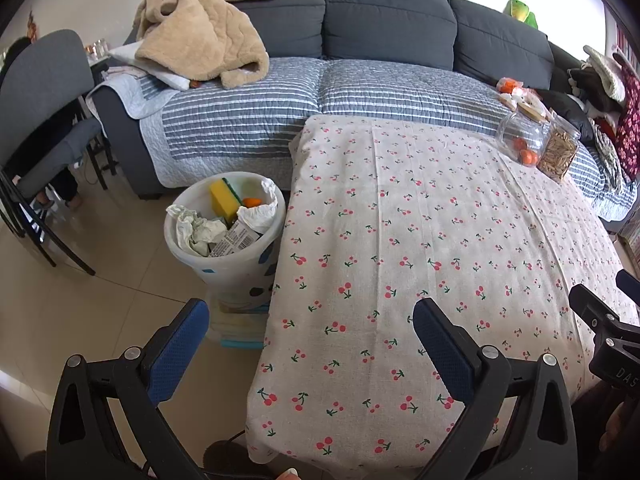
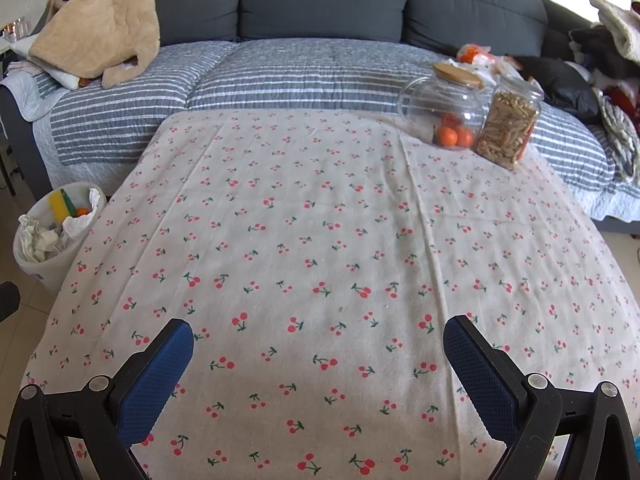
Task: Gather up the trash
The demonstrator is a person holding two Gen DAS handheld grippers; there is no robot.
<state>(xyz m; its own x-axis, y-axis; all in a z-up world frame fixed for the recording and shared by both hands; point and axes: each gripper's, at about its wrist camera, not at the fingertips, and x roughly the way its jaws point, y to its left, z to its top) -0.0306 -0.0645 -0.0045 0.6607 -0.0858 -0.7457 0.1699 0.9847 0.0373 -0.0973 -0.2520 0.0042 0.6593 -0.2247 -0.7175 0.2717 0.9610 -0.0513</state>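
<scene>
Indoors, beside a dark grey fabric sofa, a low table draped in a beige cloth printed with red cherries fills most of both wrist views. The left gripper hangs over the near left edge of the table with its blue-padded fingers spread wide and nothing between them. The right gripper hovers above the near middle of the cloth, its own blue pads likewise wide apart and empty.

On the tiled floor, just beside the table's left edge, stands a white plastic waste bin. Inside it lie a yellow sponge with a green backing, crumpled white paper, a printed wrapper with a barcode and a small orange piece.

At the far right corner of the table, a round glass jar with a wooden lid holding small orange fruits touches a square glass jar packed with tan pasta.

A beige fleece garment lies heaped at the sofa's left end, above a grey-and-white striped quilt. A grey upholstered chair stands at far left.
</scene>
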